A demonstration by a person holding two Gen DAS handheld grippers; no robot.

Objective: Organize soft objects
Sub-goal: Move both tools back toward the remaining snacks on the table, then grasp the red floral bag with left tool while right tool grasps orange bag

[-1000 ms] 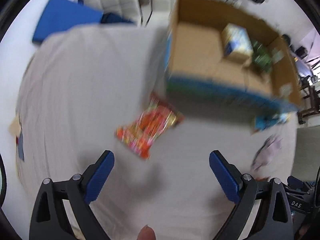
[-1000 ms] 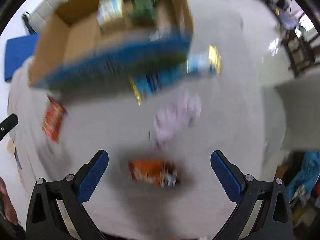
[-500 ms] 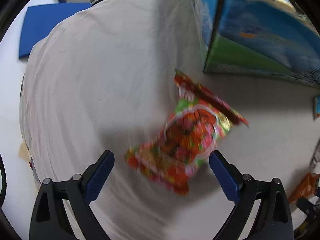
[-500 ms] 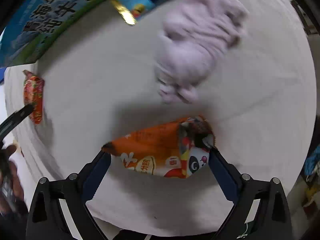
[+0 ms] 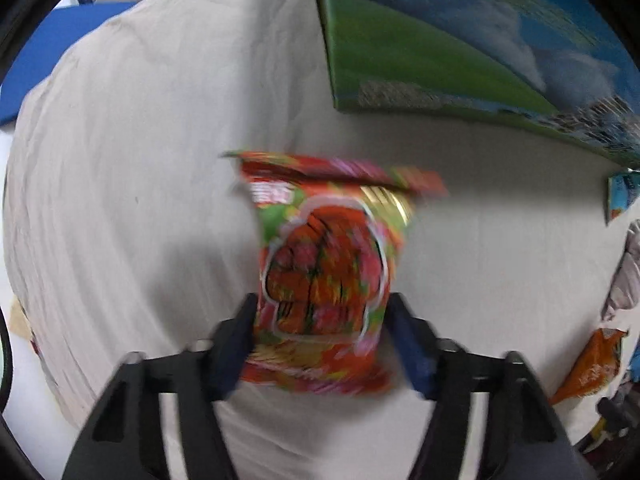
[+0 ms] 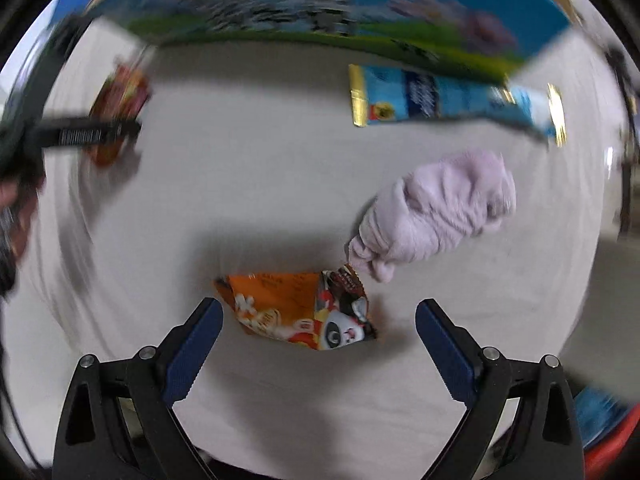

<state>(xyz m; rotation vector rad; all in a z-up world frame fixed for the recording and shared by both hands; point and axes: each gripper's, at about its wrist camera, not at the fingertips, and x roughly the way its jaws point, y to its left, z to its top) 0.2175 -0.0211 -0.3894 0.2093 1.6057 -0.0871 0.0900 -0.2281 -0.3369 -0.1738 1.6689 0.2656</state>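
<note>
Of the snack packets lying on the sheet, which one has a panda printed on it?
The orange packet lying between the right gripper's open jaws; its panda is at the right end. The blue packet and red packet show none.

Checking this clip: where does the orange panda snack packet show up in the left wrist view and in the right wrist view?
Left wrist: orange panda packet lies at the far right edge, low.
Right wrist: it lies low centre, just ahead of the open right gripper.
Shared landmark: the lilac cloth, touching the packet's corner in the right wrist view.
</note>
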